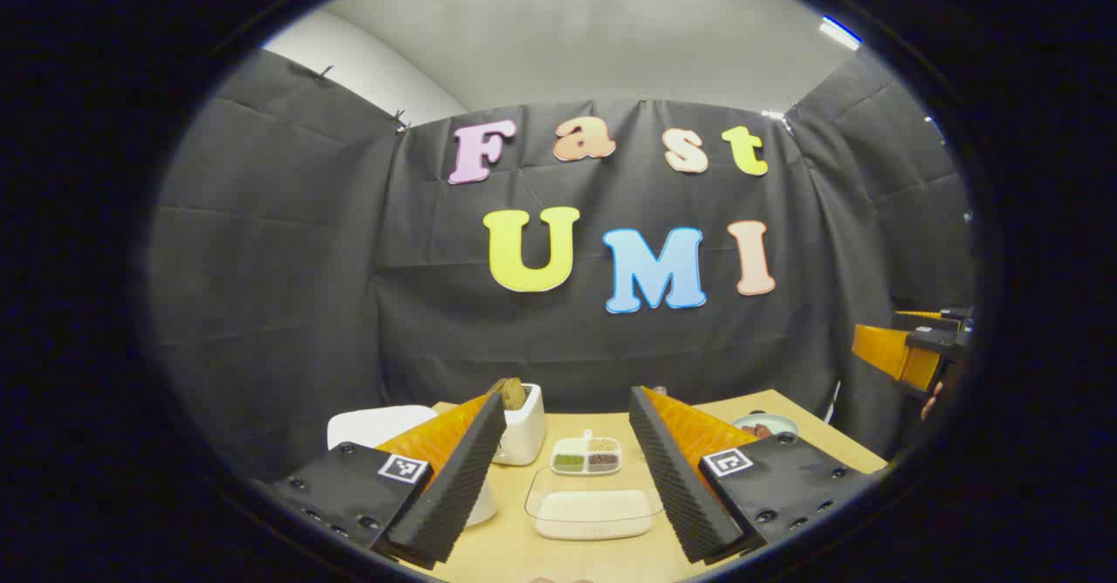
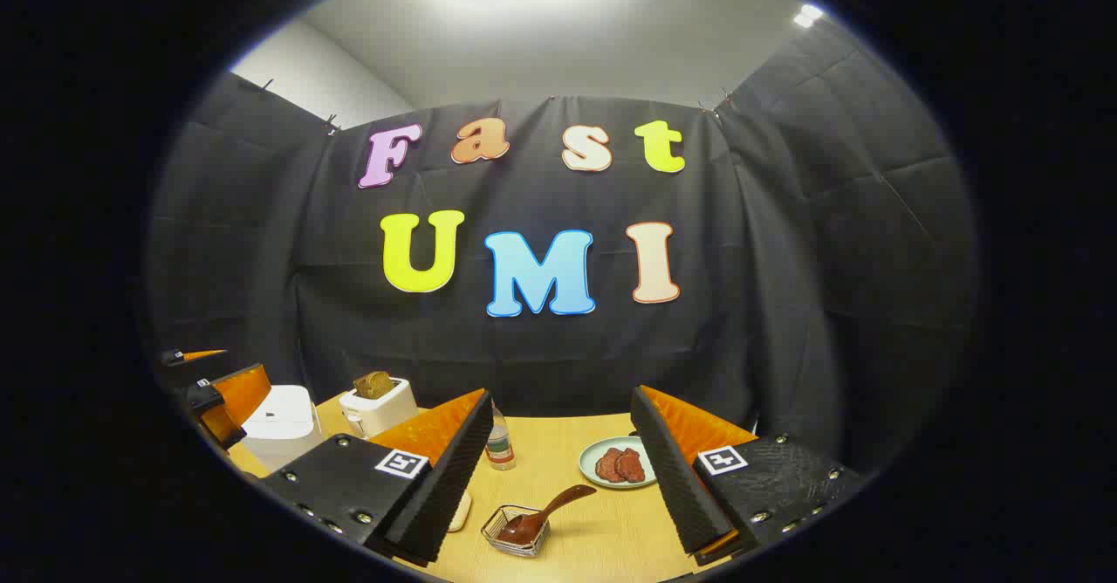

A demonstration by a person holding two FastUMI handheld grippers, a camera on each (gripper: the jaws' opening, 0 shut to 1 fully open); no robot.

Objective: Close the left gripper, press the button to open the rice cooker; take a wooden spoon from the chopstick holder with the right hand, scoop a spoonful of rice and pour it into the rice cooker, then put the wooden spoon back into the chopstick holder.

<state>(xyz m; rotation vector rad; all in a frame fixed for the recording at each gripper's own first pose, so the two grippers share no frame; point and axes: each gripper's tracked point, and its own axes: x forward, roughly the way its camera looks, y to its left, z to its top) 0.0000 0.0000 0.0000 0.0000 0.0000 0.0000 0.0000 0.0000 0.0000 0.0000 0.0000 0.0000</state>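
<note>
On the table, near to far, we list what we see.

Left gripper (image 1: 567, 461): in the left gripper view we see its jaws spread wide and empty, held above the table (image 1: 611, 557).
Rice tray (image 1: 593, 513): we find a clear shallow tray of white rice between the left fingers, nearest the camera.
Grain dish (image 1: 586, 456): we note a small divided dish of green, tan and dark grains just behind the rice tray.
Cooker (image 1: 380, 428): we see a white lidded body at the left, partly hidden behind the left finger; lid down.
Toaster (image 1: 521, 426): we log a white toaster with a slice of toast standing in its slot, beside the cooker.
Right gripper (image 2: 563, 469): in the right gripper view we see its jaws released, wide apart, nothing between them.
Holder (image 2: 515, 531): we record a small wire basket low between the right fingers, on the table.
Spoon (image 2: 545, 513): wooden; we see its bowl in the holder and its handle leaning up to the right.
Bottle (image 2: 497, 443): we see it upright, just beyond the left finger of that view.
Plate (image 2: 615, 463): pale plate with dark reddish slices, behind the spoon.
Far left of that view: we see the cooker, the toaster and the other gripper.
</note>
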